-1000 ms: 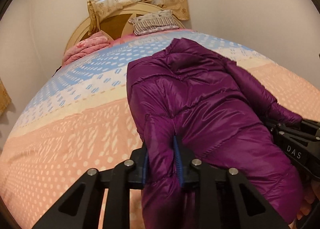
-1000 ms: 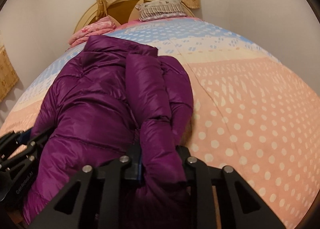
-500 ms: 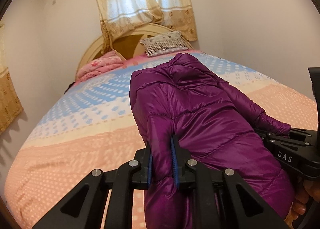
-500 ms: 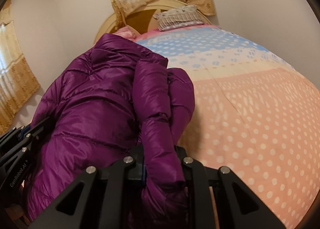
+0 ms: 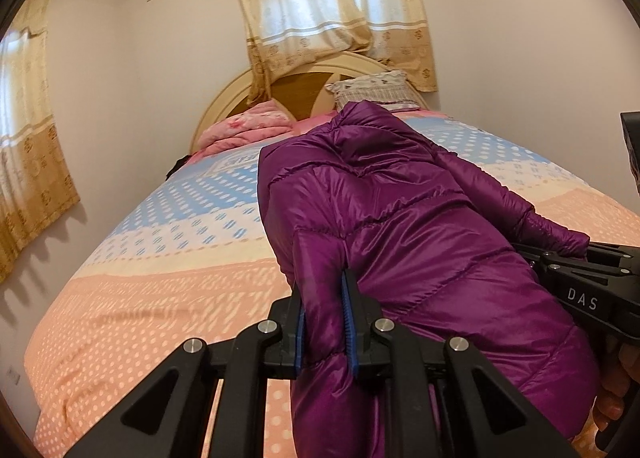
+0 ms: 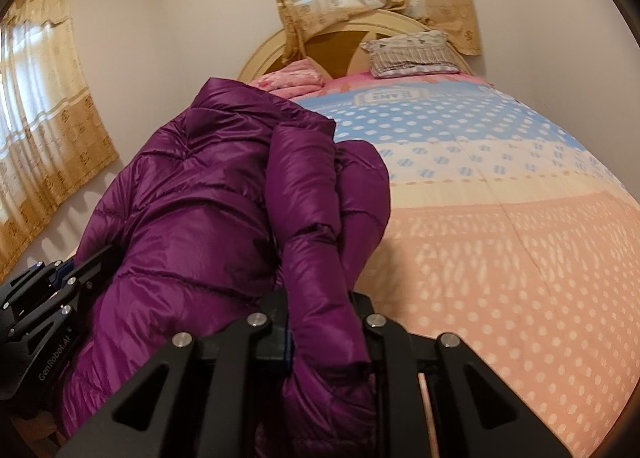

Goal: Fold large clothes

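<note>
A shiny purple puffer jacket stretches up the bed away from me, its near hem lifted off the bedspread. My left gripper is shut on the left part of that hem, blue pads pressing the fabric. My right gripper is shut on the right part of the hem, over a folded-in sleeve. Each gripper also shows at the edge of the other's view: the right gripper and the left gripper. The jacket's collar end lies toward the headboard.
The bed carries a dotted bedspread in peach, cream and blue bands. At its head are a striped pillow, a folded pink quilt and a curved headboard. Curtained windows hang behind and on the left wall.
Both grippers have risen and tilted up with the jacket's hem held in them, so more wall and curtain show. The jacket's near end has lifted off the bed.
</note>
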A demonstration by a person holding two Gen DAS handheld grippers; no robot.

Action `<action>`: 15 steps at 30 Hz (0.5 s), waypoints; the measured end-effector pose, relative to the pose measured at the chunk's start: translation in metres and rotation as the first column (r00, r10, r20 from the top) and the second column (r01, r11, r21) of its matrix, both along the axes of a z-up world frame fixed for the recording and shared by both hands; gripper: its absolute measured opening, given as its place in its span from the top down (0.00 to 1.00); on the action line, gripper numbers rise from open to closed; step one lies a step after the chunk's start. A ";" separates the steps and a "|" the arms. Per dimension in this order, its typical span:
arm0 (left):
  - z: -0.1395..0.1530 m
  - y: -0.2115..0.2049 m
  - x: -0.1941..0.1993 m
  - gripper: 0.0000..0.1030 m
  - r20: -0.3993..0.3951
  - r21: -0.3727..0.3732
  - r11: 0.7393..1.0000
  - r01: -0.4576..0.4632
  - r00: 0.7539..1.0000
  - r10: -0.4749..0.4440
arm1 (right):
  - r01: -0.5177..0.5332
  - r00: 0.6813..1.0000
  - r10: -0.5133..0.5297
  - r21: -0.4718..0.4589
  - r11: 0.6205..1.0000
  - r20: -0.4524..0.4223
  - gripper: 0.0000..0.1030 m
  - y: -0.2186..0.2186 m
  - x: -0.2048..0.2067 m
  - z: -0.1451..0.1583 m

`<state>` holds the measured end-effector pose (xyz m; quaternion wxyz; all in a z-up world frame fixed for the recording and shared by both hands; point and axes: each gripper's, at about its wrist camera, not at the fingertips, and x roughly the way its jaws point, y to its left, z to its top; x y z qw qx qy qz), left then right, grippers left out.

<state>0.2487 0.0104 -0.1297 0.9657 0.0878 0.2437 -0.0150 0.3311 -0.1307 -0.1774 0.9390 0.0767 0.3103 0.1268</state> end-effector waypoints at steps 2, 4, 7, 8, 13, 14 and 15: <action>-0.002 0.009 -0.001 0.85 -0.005 -0.005 1.000 -0.016 1.000 0.016 | -0.017 1.000 0.017 -0.006 1.000 -0.002 0.81 0.008 0.001 -0.001; -0.004 0.017 0.000 0.85 -0.009 -0.010 1.000 -0.029 1.000 0.028 | -0.033 0.999 0.033 -0.011 0.999 -0.005 0.81 0.014 0.002 -0.002; -0.006 0.027 -0.002 0.85 -0.014 -0.019 0.999 -0.049 0.999 0.049 | -0.055 0.998 0.055 -0.020 0.998 -0.006 0.81 0.024 0.003 -0.003; -0.007 0.029 -0.003 0.85 -0.014 -0.021 0.998 -0.055 0.998 0.054 | -0.061 0.998 0.061 -0.024 0.998 -0.006 0.81 0.029 0.004 -0.003; -0.010 0.047 -0.008 0.85 -0.020 -0.032 0.996 -0.083 0.996 0.083 | -0.092 0.996 0.092 -0.040 0.995 -0.007 0.81 0.042 0.005 -0.004; -0.011 0.049 -0.009 0.85 -0.023 -0.036 0.995 -0.089 0.996 0.088 | -0.099 0.995 0.098 -0.044 0.994 -0.009 0.81 0.045 0.005 -0.004; -0.013 0.051 -0.009 0.85 -0.025 -0.038 0.995 -0.092 0.995 0.092 | -0.104 0.995 0.104 -0.048 0.993 -0.011 0.81 0.048 0.006 -0.005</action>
